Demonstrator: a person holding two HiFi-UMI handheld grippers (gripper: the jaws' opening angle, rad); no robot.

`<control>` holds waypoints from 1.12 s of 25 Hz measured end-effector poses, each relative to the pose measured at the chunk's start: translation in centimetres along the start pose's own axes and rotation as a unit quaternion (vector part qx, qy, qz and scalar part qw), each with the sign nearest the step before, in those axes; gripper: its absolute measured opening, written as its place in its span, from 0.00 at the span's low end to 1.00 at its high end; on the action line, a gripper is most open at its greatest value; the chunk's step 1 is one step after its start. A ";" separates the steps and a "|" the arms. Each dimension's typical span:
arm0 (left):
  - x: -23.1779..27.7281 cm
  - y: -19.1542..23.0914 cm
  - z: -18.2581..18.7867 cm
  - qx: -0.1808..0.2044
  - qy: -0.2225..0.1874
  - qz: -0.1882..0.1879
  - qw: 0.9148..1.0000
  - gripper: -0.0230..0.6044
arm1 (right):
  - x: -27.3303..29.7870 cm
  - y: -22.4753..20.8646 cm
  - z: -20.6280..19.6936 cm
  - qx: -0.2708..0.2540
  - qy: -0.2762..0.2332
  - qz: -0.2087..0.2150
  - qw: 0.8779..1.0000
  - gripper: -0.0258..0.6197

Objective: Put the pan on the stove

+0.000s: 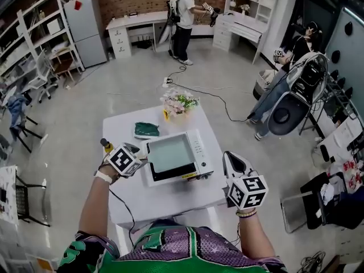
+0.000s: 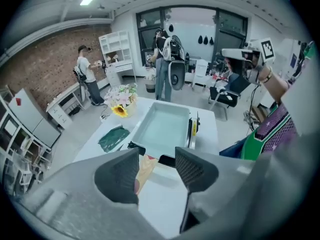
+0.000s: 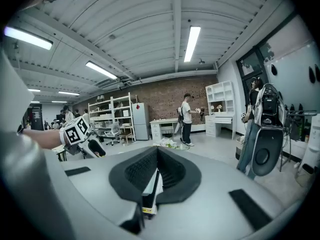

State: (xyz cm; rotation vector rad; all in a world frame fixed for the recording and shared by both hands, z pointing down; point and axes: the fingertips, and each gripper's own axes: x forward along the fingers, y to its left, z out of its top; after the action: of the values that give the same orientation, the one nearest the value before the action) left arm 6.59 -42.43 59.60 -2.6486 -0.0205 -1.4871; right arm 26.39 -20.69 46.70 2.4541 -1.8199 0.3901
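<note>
A pale green rectangular pan (image 1: pixel 170 153) sits on the white stove (image 1: pixel 197 150) in the middle of the white table (image 1: pixel 170 201). Its wooden handle (image 2: pixel 144 166) points toward my left gripper (image 1: pixel 141 152). In the left gripper view that gripper (image 2: pixel 156 171) is open, and the handle lies low between the jaws, close to the left finger (image 2: pixel 120 176). The pan (image 2: pixel 162 126) fills the stove top (image 2: pixel 193 129) just ahead. My right gripper (image 1: pixel 229 159) hovers at the stove's right side, shut with nothing held. A sliver of the stove edge (image 3: pixel 150 189) shows between its pads (image 3: pixel 175 171).
A folded green cloth (image 1: pixel 146 129) and a bunch of flowers (image 1: pixel 179 103) lie at the table's far end. A cable runs over the floor behind the table. One person (image 1: pixel 183 16) stands by the back desks, another sits at the right (image 1: pixel 284 78). A chair (image 1: pixel 301 209) stands to the right.
</note>
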 end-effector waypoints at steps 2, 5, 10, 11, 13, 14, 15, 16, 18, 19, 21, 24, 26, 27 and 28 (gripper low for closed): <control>-1.3 -1.3 0.4 -0.016 -0.020 0.009 1.000 0.41 | -0.6 -0.6 0.3 0.000 -0.001 0.006 1.000 0.04; -2.7 -3.1 1.3 -0.046 -0.063 0.012 0.997 0.40 | -1.3 -1.2 0.7 0.001 -0.005 0.017 1.000 0.04; -3.4 -6.2 1.8 -0.096 -0.109 0.013 0.989 0.39 | -2.1 -1.6 0.9 -0.002 -0.006 0.038 0.999 0.04; -3.7 -6.9 1.9 -0.102 -0.118 0.014 0.988 0.39 | -2.2 -1.6 1.0 -0.002 -0.006 0.042 0.999 0.04; -4.3 -8.2 2.2 -0.116 -0.139 0.020 0.983 0.39 | -2.6 -1.4 1.3 -0.003 -0.009 0.049 0.999 0.04; -4.7 -8.7 2.5 -0.124 -0.150 0.023 0.981 0.39 | -2.8 -1.3 1.5 -0.004 -0.010 0.053 0.999 0.04; -5.2 -9.3 2.8 -0.131 -0.162 0.027 0.978 0.39 | -2.9 -1.3 1.7 -0.004 -0.011 0.057 0.998 0.04; -5.7 -9.8 3.2 -0.138 -0.176 0.029 0.974 0.39 | -3.1 -1.1 1.9 -0.005 -0.012 0.061 0.998 0.04; -6.6 -10.8 4.1 -0.153 -0.208 0.024 0.966 0.39 | -3.3 -0.8 2.2 -0.008 -0.014 0.069 0.997 0.04; -7.0 -11.2 4.4 -0.162 -0.223 0.018 0.961 0.39 | -3.4 -0.7 2.4 -0.009 -0.015 0.073 0.997 0.04; -7.5 -12.1 4.9 -0.178 -0.243 0.010 0.954 0.39 | -3.7 -0.3 2.6 -0.010 -0.017 0.079 0.997 0.04; -8.2 -13.4 5.1 -0.186 -0.259 0.019 0.948 0.39 | -4.3 -0.2 2.4 -0.006 -0.015 0.086 0.996 0.04; -8.9 -14.3 5.5 -0.197 -0.280 0.029 0.939 0.39 | -4.6 -0.2 2.2 -0.003 -0.015 0.091 0.996 0.04; -9.2 -14.7 5.7 -0.205 -0.293 0.034 0.933 0.39 | -4.9 -0.2 2.2 -0.001 -0.016 0.093 0.996 0.04; -9.5 -15.3 6.0 -0.213 -0.307 0.039 0.927 0.39 | -5.1 -0.3 2.2 0.002 -0.017 0.096 0.995 0.04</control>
State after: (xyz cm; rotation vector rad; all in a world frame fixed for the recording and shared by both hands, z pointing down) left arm 5.82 -26.22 49.72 -3.2999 0.3940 -0.6315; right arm 25.65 -16.29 43.42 2.3089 -2.0790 0.3631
